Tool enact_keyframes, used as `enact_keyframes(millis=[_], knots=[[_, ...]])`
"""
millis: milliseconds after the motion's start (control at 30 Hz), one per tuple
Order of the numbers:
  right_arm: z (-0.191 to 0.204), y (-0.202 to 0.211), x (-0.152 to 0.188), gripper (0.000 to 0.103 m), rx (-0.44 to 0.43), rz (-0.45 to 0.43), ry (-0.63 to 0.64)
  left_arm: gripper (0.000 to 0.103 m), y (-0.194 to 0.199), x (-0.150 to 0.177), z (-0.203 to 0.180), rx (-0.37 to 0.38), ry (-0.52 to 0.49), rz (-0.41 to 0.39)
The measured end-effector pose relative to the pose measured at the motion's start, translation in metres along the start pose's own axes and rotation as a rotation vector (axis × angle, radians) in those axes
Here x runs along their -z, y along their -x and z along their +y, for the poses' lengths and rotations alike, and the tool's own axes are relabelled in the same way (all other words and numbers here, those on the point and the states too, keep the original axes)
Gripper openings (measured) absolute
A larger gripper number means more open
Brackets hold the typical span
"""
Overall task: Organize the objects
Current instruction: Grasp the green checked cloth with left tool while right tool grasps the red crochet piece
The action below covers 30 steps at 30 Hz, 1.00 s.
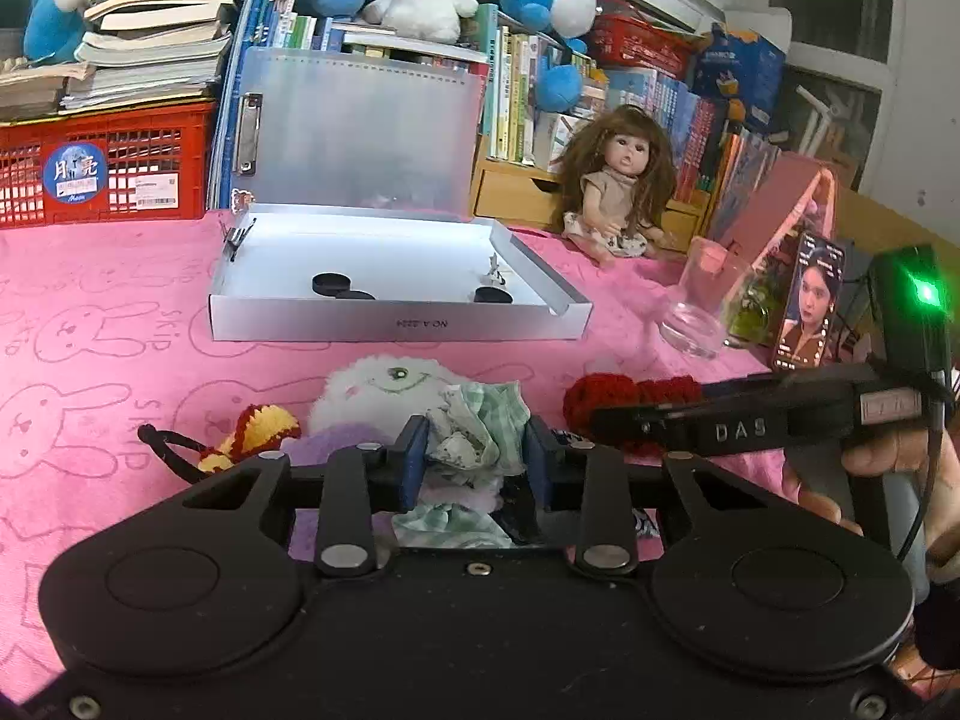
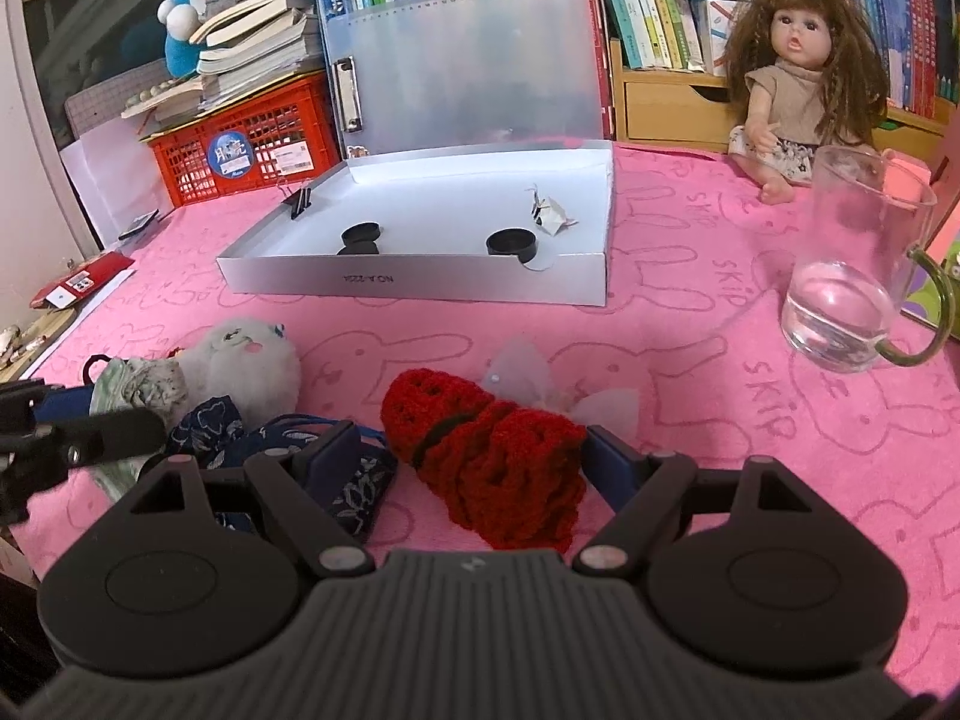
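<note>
Objects to organize lie loose on the pink rabbit-print cloth [image 2: 690, 312], and we take the open white box [image 1: 390, 321] as our landmark, since its lid stands propped upright at the back and leaves the tray free to receive things. Inside the box already sit a few black round lids [image 2: 511, 242] and a small folded paper piece [image 2: 549, 213], which we judge to be sorted items. Behind the box to its right a doll [image 2: 792, 90] sits against the bookshelf, and to the right of the box stands a glass pitcher [image 2: 852, 294], both well apart from our work. In front of the box lies the heap we are working through: a white plush toy [image 1: 378, 387], then a red crocheted piece [image 2: 486, 462], then a green checked cloth bundle [image 1: 480, 426]. Our left gripper [image 1: 477, 459] is clenched on that checked bundle, pads pressing both its sides, so we judge a lift toward the box comes next. Our right gripper [image 2: 468, 462] stands wide, straddling the red crochet without squeezing it, ready to clamp.
</note>
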State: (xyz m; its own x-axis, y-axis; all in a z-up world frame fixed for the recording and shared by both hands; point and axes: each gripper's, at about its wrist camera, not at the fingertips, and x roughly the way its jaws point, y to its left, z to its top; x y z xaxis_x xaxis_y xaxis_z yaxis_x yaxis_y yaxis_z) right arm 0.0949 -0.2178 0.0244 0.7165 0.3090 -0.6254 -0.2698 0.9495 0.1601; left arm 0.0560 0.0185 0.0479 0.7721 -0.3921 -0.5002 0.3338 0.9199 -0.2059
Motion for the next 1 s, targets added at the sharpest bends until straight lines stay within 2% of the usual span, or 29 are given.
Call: enact_keyframes(millis=[200,267,367,667,1000], knots=[[0.001,-0.001,0.001,0.085,0.004,-0.002,0.004,0.027,-0.004,-0.004,0.000,-0.015,0.009,-0.006],[0.001,0.000,0.001,0.071,0.014,-0.004,0.003,0.027,-0.005,-0.006,-0.001,-0.018,0.008,-0.012],[-0.001,0.003,0.000,0.060,0.007,-0.011,-0.009,0.027,-0.005,-0.009,-0.002,-0.022,0.013,-0.022],[0.009,0.015,-0.001,0.055,0.020,-0.061,0.049,0.026,-0.001,-0.020,0.001,-0.033,0.030,-0.066],[0.007,0.026,-0.009,0.055,0.017,-0.105,0.031,0.026,0.004,-0.035,0.003,-0.042,0.043,-0.105]])
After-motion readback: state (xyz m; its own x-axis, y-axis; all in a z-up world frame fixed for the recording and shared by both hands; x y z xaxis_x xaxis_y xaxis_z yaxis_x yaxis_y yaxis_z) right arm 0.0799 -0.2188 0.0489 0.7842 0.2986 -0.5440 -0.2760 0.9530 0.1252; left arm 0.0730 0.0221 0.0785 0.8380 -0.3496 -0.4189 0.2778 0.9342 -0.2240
